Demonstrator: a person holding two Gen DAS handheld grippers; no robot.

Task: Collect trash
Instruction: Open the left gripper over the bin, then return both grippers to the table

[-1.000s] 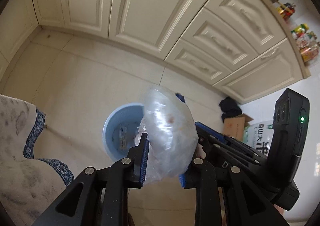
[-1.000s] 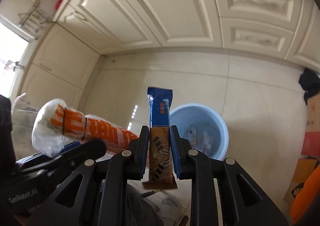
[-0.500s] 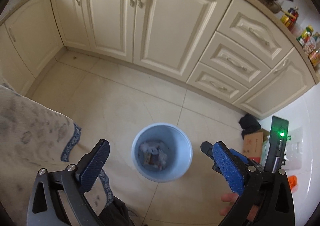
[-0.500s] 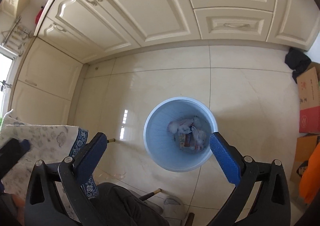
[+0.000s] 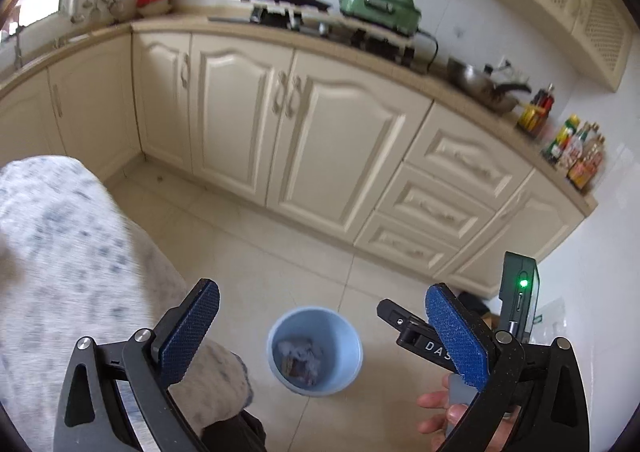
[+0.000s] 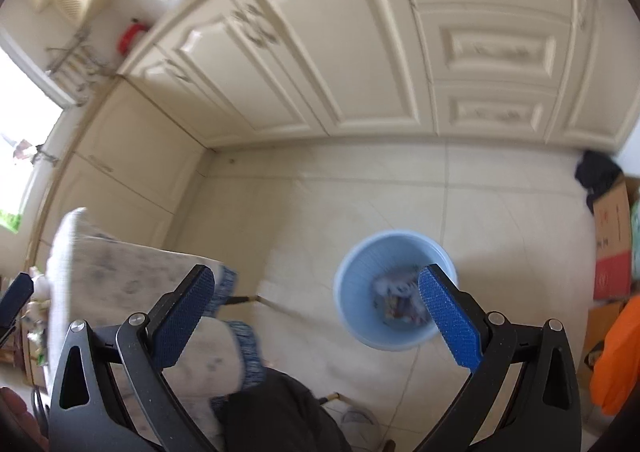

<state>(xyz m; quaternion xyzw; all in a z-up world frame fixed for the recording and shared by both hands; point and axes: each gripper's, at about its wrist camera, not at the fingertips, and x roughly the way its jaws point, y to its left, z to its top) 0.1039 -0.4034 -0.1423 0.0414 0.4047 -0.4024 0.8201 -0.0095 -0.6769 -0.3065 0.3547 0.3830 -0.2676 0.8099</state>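
A light blue waste bin [image 5: 316, 350] stands on the tiled floor with crumpled wrappers and plastic lying in its bottom. My left gripper [image 5: 322, 306] hangs well above it, jaws wide open, nothing between the blue pads. In the right wrist view the same bin [image 6: 394, 288] sits under the right pad, and my right gripper [image 6: 316, 288] is also wide open and empty. Part of the right gripper and a hand [image 5: 440, 412] show at the lower right of the left wrist view.
A table with a white-and-blue patterned cloth [image 5: 60, 252] fills the left side. Cream cabinets [image 5: 320, 148] line the back, with a stove, pans and bottles on the counter. Cardboard boxes [image 6: 612, 240] and an orange item stand at the right. Dark trousers [image 6: 280, 412] show below.
Both grippers opened and dropped their loads, the clear plastic bag and the blue-brown snack wrapper, which left view. Both hands then rose away from the bin, the left tilting up toward the counter.
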